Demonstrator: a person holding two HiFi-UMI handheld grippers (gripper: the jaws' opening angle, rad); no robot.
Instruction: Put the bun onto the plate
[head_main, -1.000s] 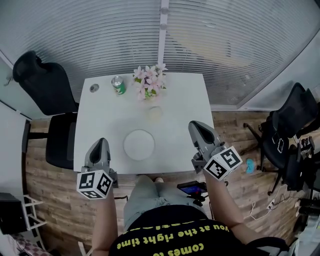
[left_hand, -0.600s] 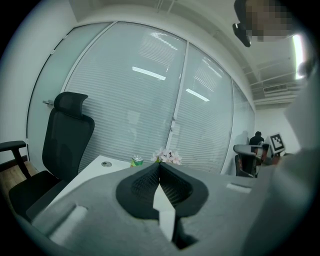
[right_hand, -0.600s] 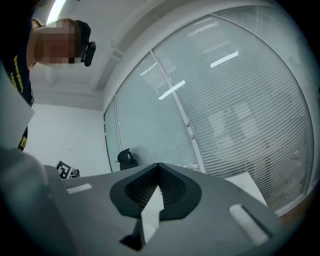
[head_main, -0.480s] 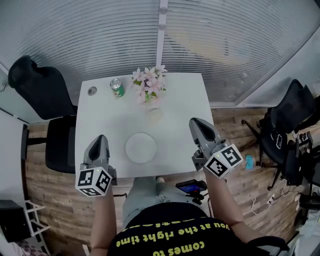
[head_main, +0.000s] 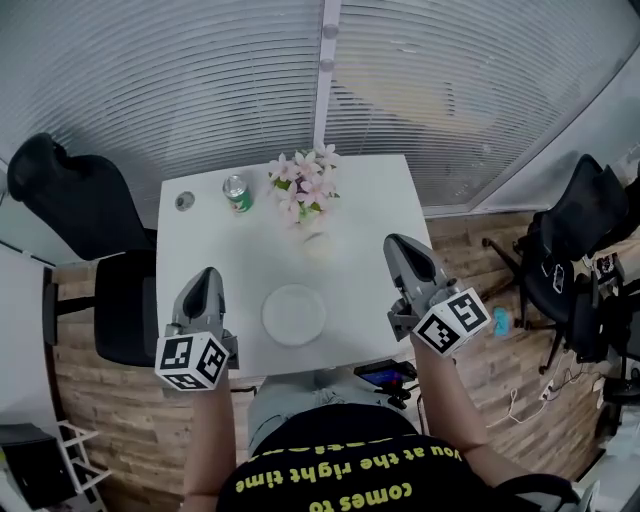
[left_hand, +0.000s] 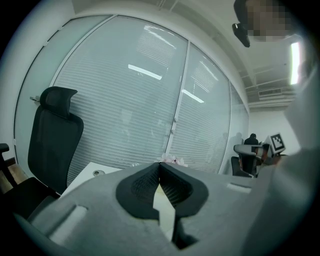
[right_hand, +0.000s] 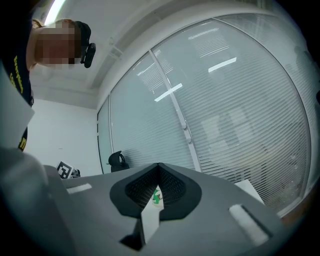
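In the head view a pale round bun (head_main: 316, 243) lies on the white table (head_main: 365, 210), just in front of the flowers. The empty white plate (head_main: 294, 314) sits nearer me, close to the front edge. My left gripper (head_main: 209, 274) hovers over the table's front left part, left of the plate, shut with nothing in it. My right gripper (head_main: 395, 243) hovers at the right side, level with the bun and to its right, also shut and empty. In the left gripper view the left gripper (left_hand: 160, 164) has its tips meeting. The right gripper (right_hand: 159, 165) looks the same in its own view.
A green can (head_main: 237, 194) and a pot of pink flowers (head_main: 305, 185) stand at the table's back, with a small round cap (head_main: 184, 201) at the back left. Black office chairs stand left (head_main: 70, 190) and right (head_main: 590, 220). A blinds-covered glass wall runs behind.
Both grippers have moved forward over the table's front part. The bun, the plate and the other things on the table lie where they were.
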